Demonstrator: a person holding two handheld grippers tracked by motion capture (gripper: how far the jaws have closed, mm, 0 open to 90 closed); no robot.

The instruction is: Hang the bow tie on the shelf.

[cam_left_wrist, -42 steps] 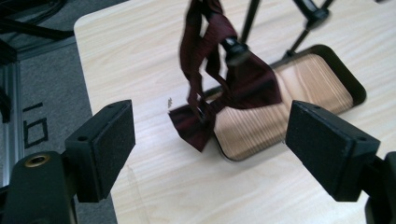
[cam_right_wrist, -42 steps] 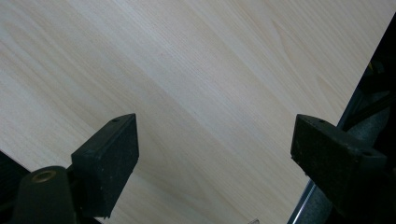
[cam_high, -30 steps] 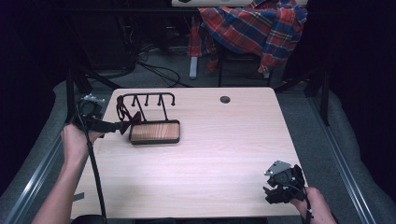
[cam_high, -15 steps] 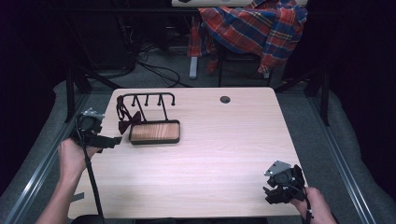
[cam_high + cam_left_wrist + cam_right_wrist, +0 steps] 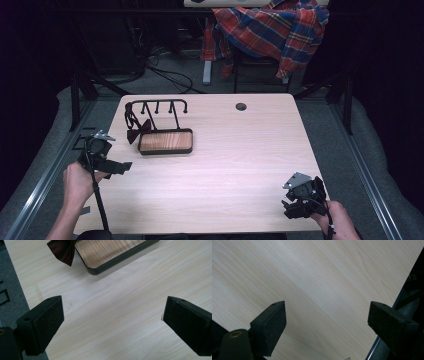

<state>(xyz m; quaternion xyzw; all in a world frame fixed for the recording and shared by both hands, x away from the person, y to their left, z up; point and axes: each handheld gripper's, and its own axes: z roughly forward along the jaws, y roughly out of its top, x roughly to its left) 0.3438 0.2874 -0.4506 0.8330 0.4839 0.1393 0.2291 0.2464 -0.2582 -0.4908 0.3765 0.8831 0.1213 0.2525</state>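
Note:
A black hook rack [image 5: 159, 106] rises from a wooden tray base [image 5: 165, 142] at the back left of the light wooden table [image 5: 235, 160]. A dark red bow tie [image 5: 135, 128] hangs from the rack's left end. My left gripper [image 5: 122, 166] hovers near the table's left edge, in front of the rack and apart from it. Its jaws have just been opening and nothing is between them. In the left gripper view the bow tie [image 5: 62, 250] and the tray [image 5: 115, 252] lie beyond my open left gripper [image 5: 112, 325]. My right gripper [image 5: 295, 205] rests at the near right corner, open over bare wood [image 5: 327, 327].
A small dark cable hole [image 5: 241, 106] marks the table's far side. A plaid shirt [image 5: 272, 30] hangs over a chair behind the table, with cables on the floor [image 5: 165, 75]. Metal rails [image 5: 40, 185] run along both sides of the table.
My left gripper has drawn back from the bow tie on the rack toward the near left edge and sunk lower. The bow tie stays hanging. My right gripper has kept still.

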